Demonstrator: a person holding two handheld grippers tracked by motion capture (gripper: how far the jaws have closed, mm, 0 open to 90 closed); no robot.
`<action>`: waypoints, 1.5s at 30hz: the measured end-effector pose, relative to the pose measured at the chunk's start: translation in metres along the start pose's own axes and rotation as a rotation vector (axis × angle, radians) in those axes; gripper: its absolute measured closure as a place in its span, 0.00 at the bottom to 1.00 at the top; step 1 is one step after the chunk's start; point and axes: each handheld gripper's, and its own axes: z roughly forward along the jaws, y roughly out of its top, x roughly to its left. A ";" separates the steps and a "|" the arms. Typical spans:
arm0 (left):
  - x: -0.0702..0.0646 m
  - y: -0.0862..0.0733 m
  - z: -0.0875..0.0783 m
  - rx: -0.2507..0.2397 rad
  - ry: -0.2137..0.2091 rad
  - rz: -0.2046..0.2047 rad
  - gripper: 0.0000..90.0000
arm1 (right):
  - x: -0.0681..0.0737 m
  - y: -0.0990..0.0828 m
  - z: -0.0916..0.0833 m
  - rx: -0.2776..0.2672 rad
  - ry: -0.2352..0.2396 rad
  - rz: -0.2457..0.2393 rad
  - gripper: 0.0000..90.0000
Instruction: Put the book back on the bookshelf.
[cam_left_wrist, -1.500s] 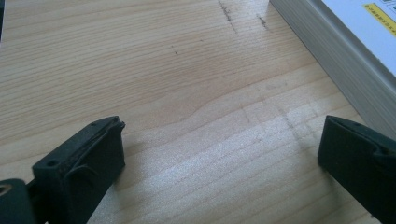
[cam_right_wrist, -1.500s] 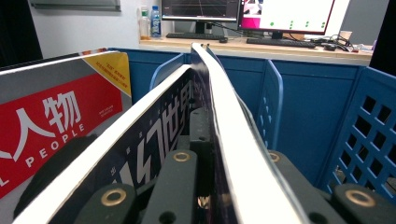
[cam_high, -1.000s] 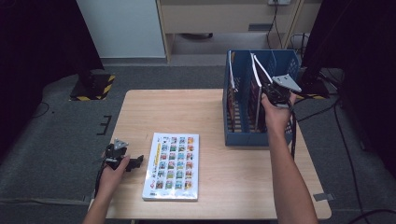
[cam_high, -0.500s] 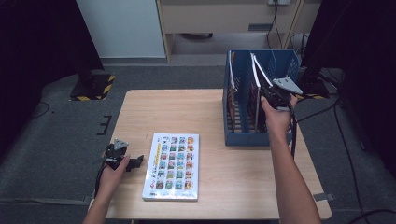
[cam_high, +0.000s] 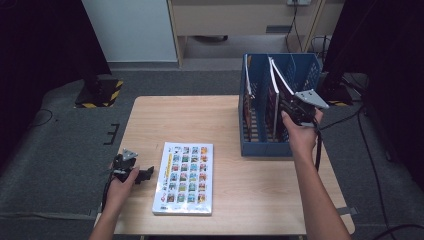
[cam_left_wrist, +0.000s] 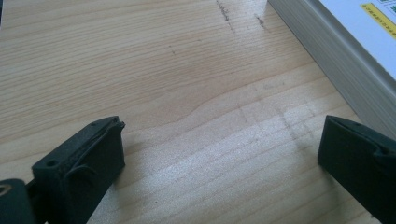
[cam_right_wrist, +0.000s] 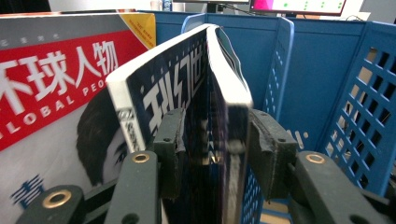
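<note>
Right gripper (cam_right_wrist: 212, 154): jaws just opening, dark magazine (cam_right_wrist: 196, 98) between them, released | left gripper (cam_left_wrist: 219, 154): jaws apart, empty | advice: withdraw straight, avoid tipping magazine.

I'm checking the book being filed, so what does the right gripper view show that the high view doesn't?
Right gripper view: the dark book's cover lettering, the right tool's jaws just opened and standing off its sides, and a red magazine beside it.
High view: the table, the flat book and the left tool.
Both: the blue file rack.
</note>
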 end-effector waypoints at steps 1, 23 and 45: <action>0.000 0.000 0.000 0.000 0.000 0.000 0.00 | -0.001 -0.001 -0.002 0.005 0.004 0.000 0.65; -0.001 0.000 0.001 0.000 -0.001 0.000 0.00 | 0.003 -0.017 -0.032 0.013 0.072 -0.011 0.65; -0.001 0.001 0.001 0.001 0.000 -0.002 0.00 | 0.016 -0.025 -0.030 0.035 0.123 -0.022 0.46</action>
